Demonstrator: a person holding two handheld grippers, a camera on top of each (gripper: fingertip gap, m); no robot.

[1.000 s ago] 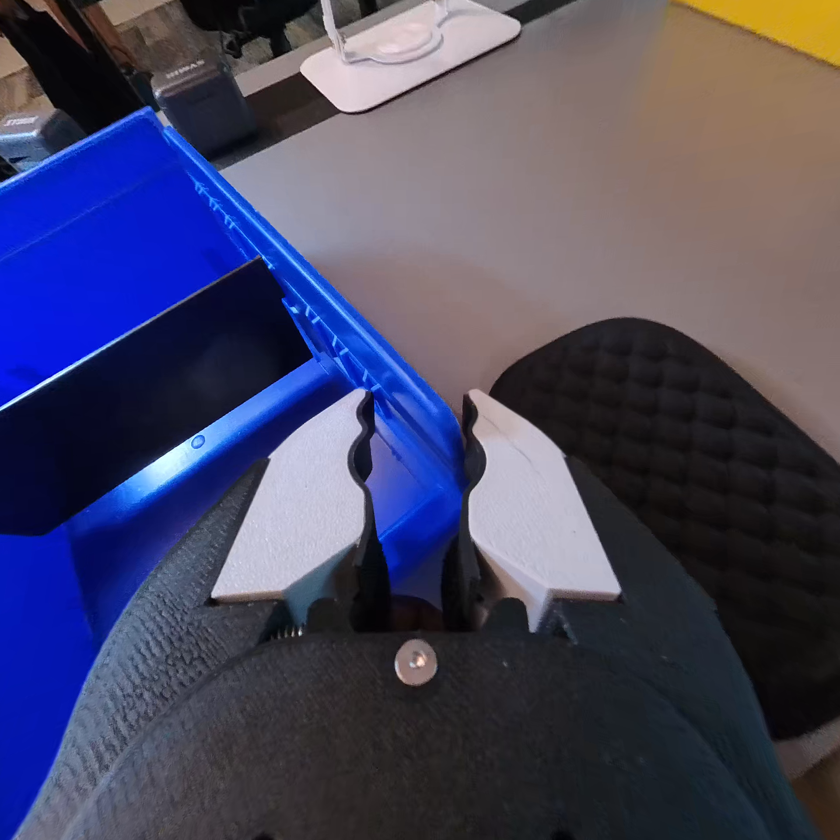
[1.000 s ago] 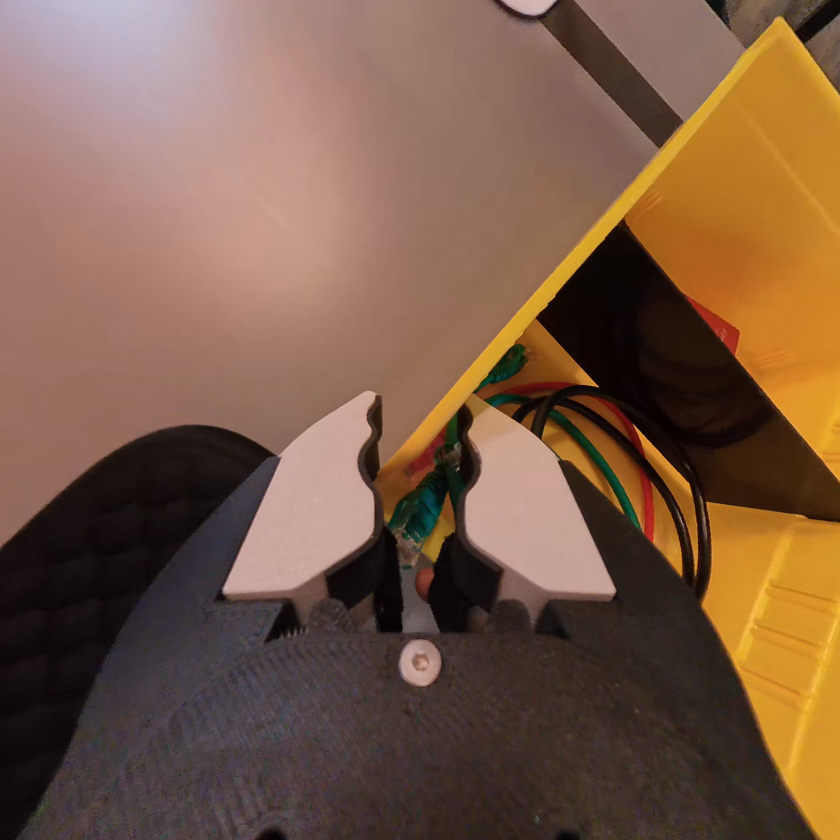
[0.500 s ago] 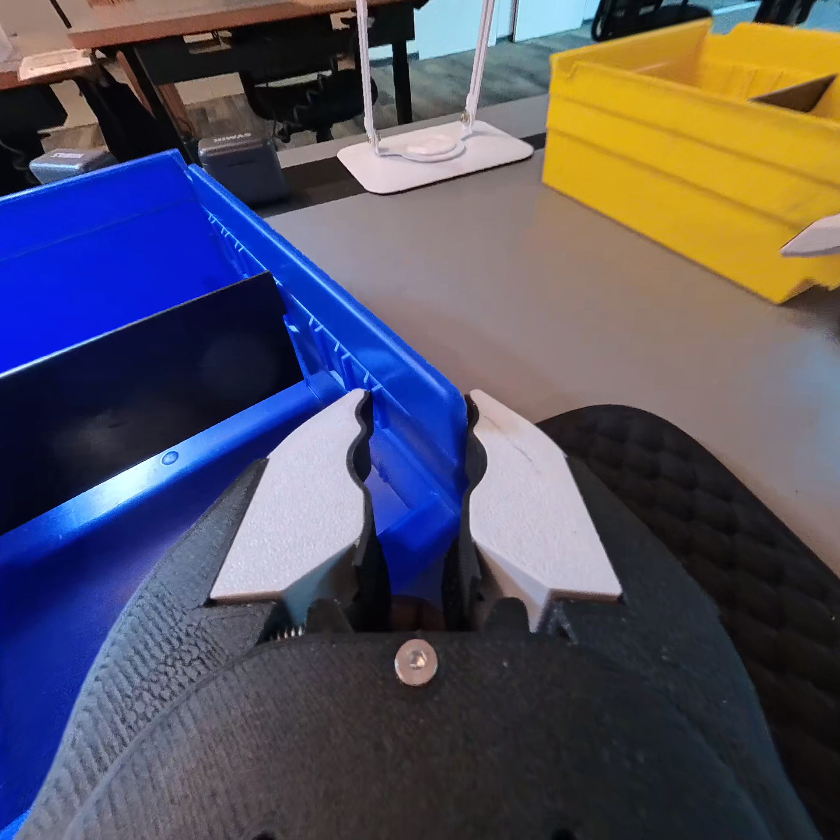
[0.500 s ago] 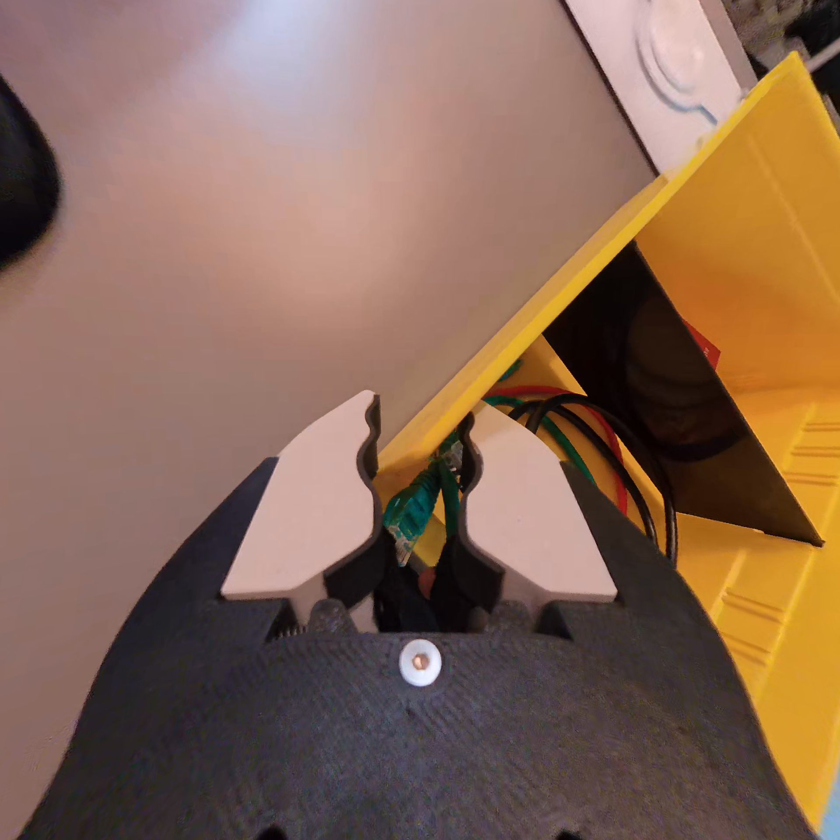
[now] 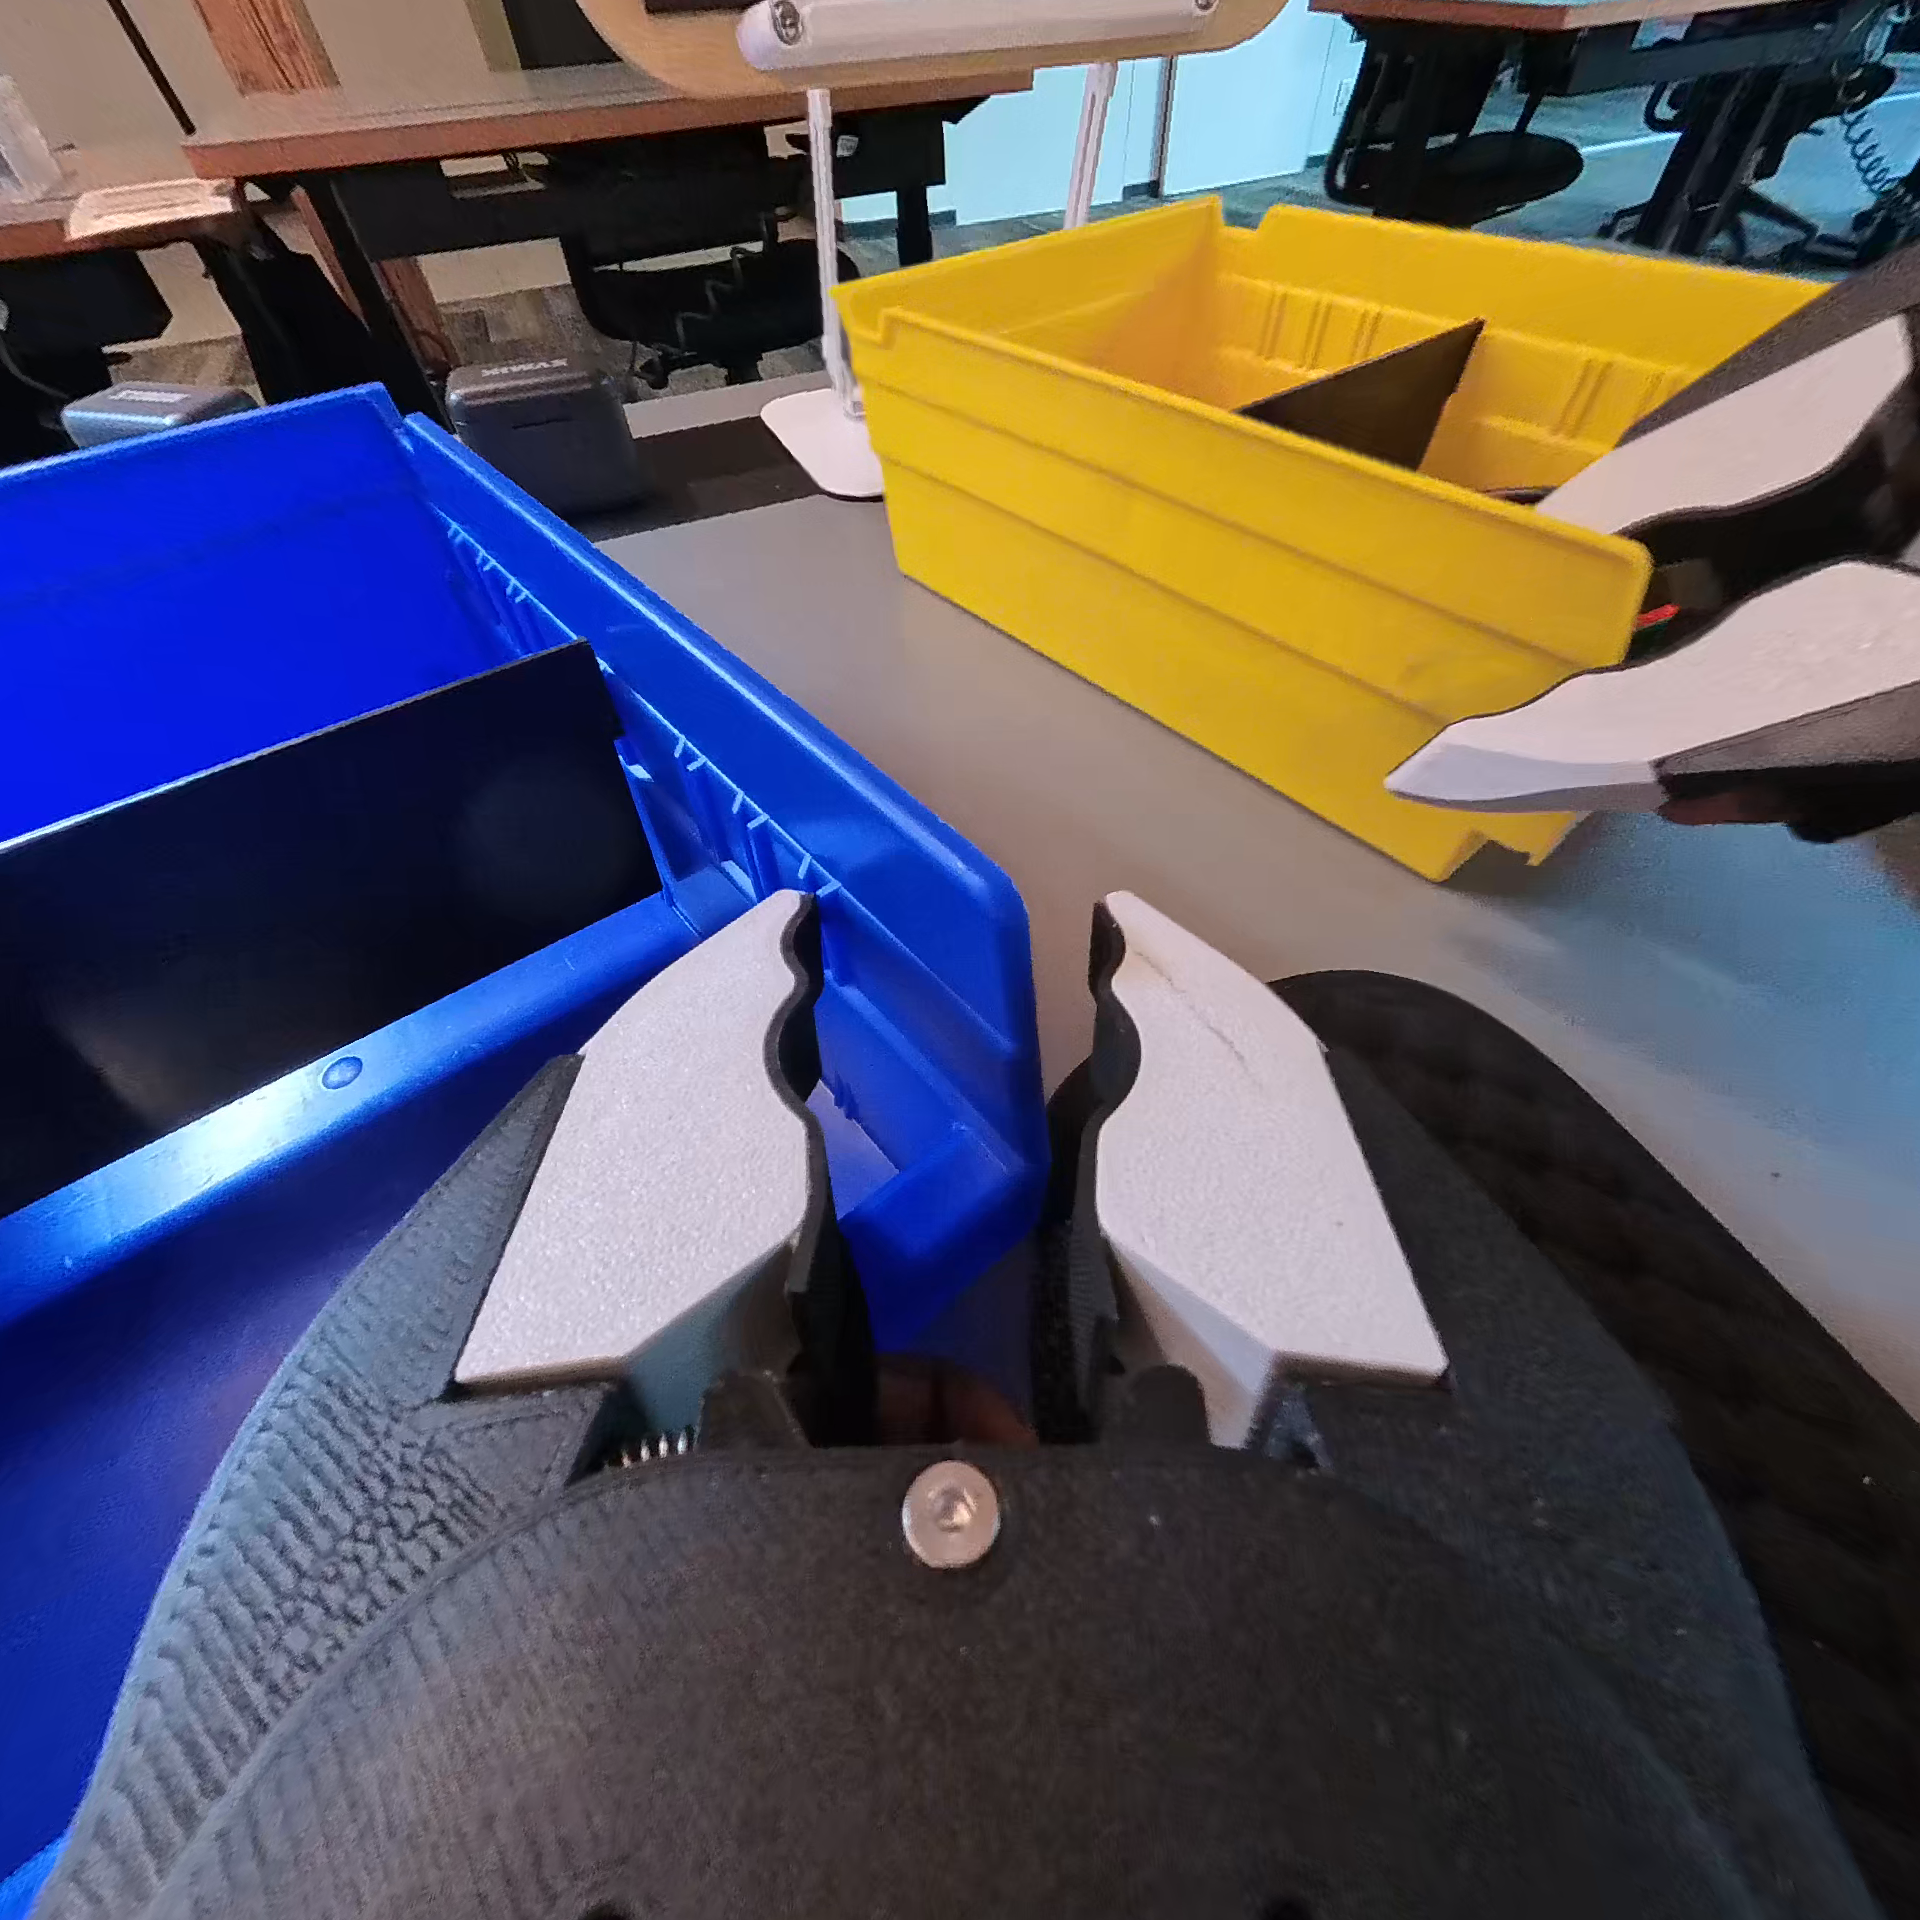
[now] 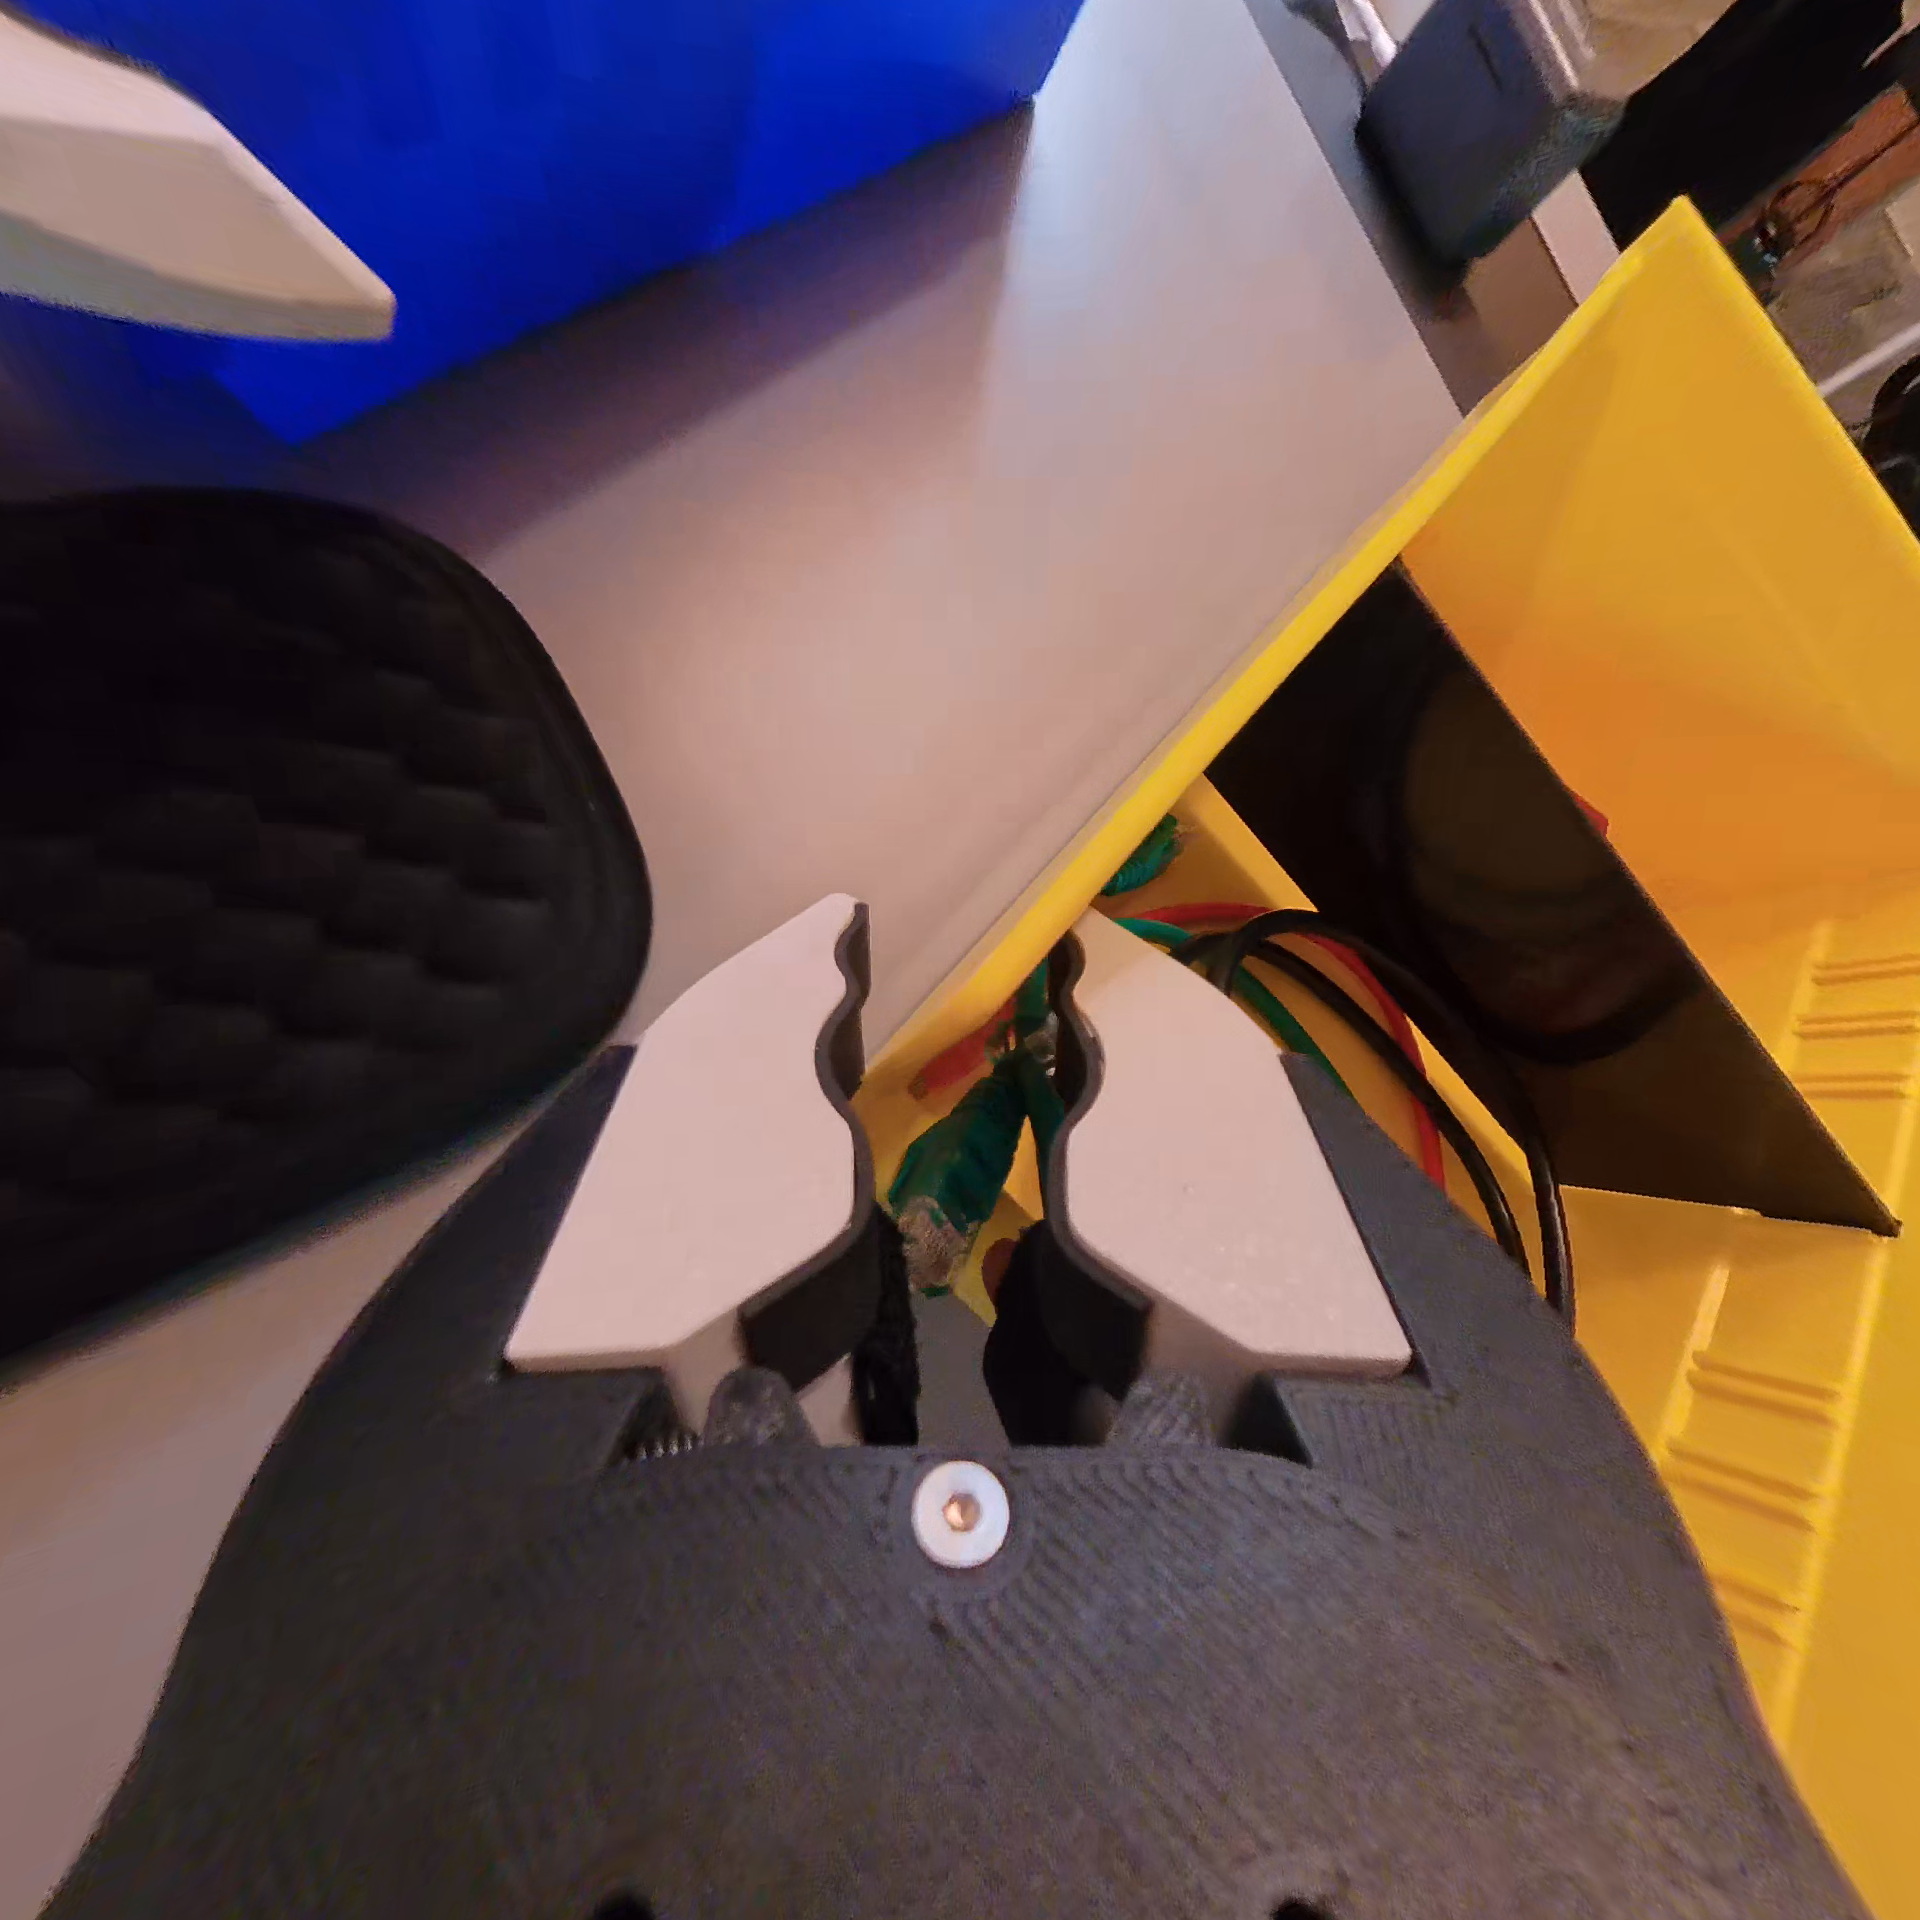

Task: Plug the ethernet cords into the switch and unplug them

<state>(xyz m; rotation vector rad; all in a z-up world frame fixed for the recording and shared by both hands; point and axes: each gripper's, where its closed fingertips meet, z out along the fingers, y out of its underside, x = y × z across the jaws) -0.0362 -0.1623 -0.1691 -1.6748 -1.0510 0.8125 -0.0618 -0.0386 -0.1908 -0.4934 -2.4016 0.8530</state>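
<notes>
Green (image 6: 951, 1164), red (image 6: 1392, 997) and black (image 6: 1496, 1143) cords lie coiled in the near compartment of the yellow bin (image 6: 1195, 769). My right gripper (image 6: 961, 925) is open, its fingers on either side of that bin's left wall, with the green plug showing between them. It also shows at the bin's near corner in the left wrist view (image 5: 1465, 644). My left gripper (image 5: 951, 914) is open and empty, straddling the near right corner of the blue bin (image 5: 727, 727). No switch is in view.
A black quilted pad (image 5: 1662, 1247) lies on the grey table between the bins, by both grippers. Black dividers stand in both bins. A white lamp base (image 5: 821, 447) and small grey boxes (image 5: 540, 426) sit at the table's far edge.
The left wrist view has tilted up, so the yellow bin and right gripper now show. The right gripper has turned at the yellow bin's wall, bringing the pad and blue bin into view.
</notes>
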